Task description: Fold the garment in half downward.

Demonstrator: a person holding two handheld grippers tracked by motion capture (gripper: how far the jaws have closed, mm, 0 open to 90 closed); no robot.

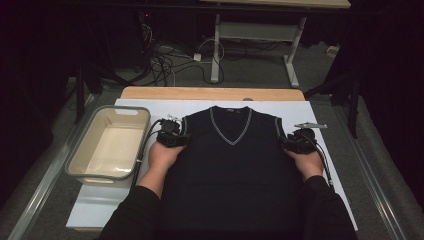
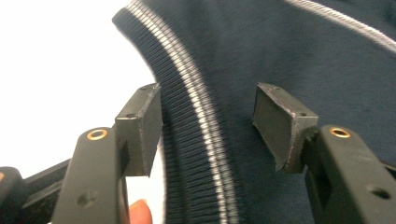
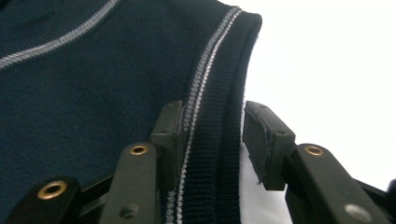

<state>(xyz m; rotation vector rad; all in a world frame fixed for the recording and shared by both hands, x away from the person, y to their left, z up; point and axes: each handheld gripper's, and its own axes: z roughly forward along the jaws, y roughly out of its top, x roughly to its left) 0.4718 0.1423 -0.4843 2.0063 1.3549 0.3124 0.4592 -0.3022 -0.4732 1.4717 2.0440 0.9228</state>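
A dark navy sleeveless V-neck vest (image 1: 232, 160) with grey striped trim lies flat, front up, on the white table cover (image 1: 95, 205). My left gripper (image 1: 184, 138) sits at the vest's left armhole. In the left gripper view its jaws stand apart (image 2: 208, 126) over the ribbed armhole trim (image 2: 194, 107), and the pads do not press it. My right gripper (image 1: 285, 143) sits at the right armhole. In the right gripper view its jaws (image 3: 212, 140) straddle the ribbed edge (image 3: 212, 84); one pad lies against the trim, and a gap shows at the other.
An empty beige basin with a grey rim (image 1: 75, 162) stands on the table's left side, close to the left hand. The table's wooden far edge (image 1: 210, 93) lies beyond the collar. Cables (image 1: 170, 60) and desk legs are on the floor behind.
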